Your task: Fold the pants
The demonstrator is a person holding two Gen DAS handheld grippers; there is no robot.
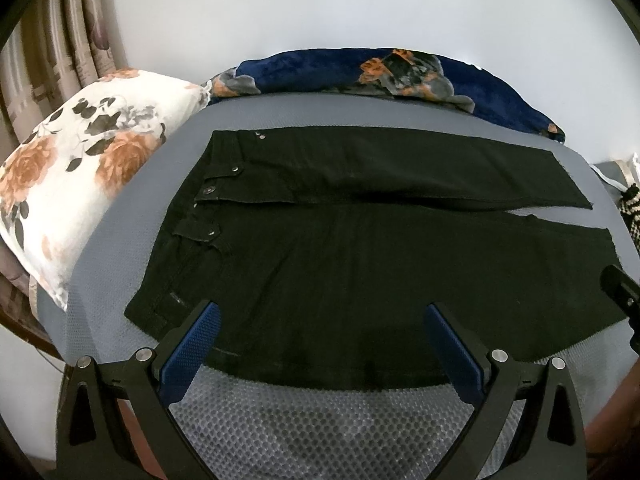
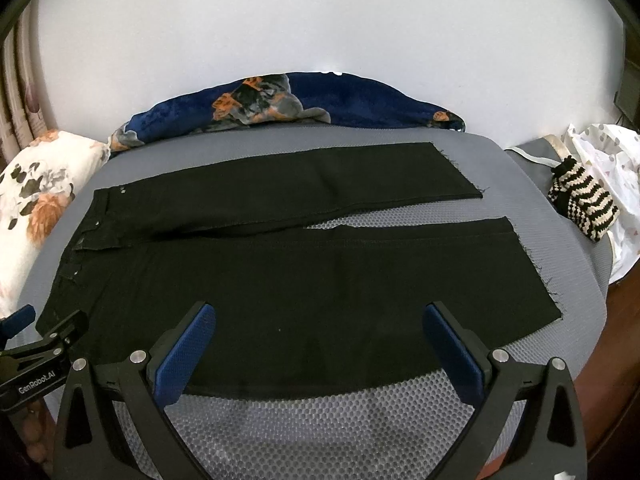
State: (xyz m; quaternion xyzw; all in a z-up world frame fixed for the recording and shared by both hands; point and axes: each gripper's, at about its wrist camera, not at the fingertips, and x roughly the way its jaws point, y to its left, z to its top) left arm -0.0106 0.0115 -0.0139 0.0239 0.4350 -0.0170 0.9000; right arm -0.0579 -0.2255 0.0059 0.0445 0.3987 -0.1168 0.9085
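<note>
Two grippers hang over the near edge of the black pants (image 1: 360,264), and neither has hold of anything: our left gripper (image 1: 322,344) has its blue pads spread wide over the near leg close to the waistband, and our right gripper (image 2: 320,344) is spread just as wide further along the same leg, toward the hem. The pants lie flat and face up on the grey mesh mat (image 1: 320,420), waistband toward the floral pillow (image 1: 80,184), both legs stretched out side by side toward the right with a thin gap of mat showing between them near the hems. A blue blanket (image 2: 360,100) is bunched along the far edge, well clear of the cloth.

We judge that the fold has not begun, so the first step is in hand. Next we would lower both grippers to the near leg's outer edge, pinch it at two spots, and carry it over onto the far leg, keeping the seams lined up so nothing bunches
</note>
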